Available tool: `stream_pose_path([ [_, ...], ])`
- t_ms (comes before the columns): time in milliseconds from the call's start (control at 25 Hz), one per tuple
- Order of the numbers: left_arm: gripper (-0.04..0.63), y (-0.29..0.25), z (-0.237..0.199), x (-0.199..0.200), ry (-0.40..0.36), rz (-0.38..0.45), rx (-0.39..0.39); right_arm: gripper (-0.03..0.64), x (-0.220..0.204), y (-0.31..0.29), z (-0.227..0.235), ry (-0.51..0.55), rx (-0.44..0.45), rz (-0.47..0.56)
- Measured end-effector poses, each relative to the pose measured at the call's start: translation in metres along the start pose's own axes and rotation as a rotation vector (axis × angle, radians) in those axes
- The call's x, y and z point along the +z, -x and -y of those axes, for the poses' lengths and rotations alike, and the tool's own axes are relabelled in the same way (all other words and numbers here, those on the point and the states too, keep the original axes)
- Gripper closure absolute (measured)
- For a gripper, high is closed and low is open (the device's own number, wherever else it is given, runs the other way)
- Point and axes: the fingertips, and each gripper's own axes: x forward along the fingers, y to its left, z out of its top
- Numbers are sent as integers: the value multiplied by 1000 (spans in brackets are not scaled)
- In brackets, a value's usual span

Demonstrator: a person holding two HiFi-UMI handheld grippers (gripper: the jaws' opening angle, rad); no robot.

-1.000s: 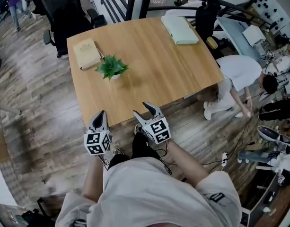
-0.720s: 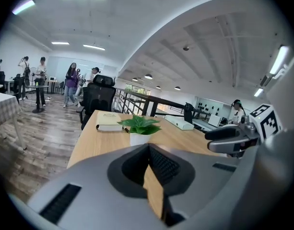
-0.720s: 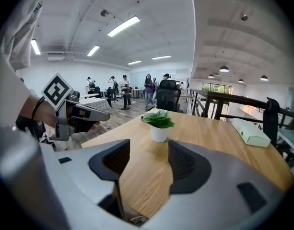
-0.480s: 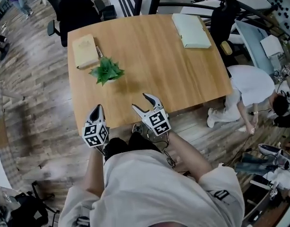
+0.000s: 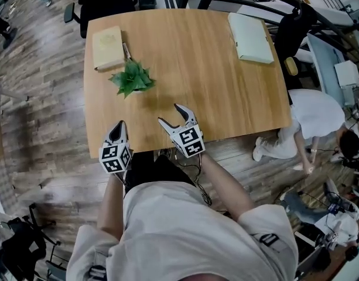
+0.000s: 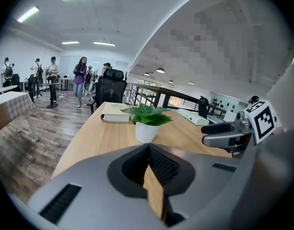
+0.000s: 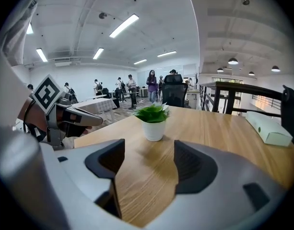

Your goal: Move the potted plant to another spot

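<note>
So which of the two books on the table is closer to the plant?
The tan book, at the far left corner of the table, right beside the plant. The pale green book lies at the far right corner, well away from it.

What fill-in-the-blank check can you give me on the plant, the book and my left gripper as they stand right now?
1. The potted plant on the table stands in a ___ pot.
2. The left gripper has its jaws ___, with nothing between them.
3. The book lies ___ from the left gripper than the potted plant does.

Missing words: white; shut; farther.
</note>
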Motion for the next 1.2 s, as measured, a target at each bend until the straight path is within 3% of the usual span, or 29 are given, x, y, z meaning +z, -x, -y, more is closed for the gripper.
stream_pose_path([
  [240,583,-17,-12,-4,31,-19,10,271,-4,-33,2,18,27,-46],
  [840,583,-61,-30,0,23,-84,-62,235,7,-114,10,18,28,-80],
  [1200,583,-74,-47,0,32,-111,-61,174,7,-151,10,17,29,-70],
])
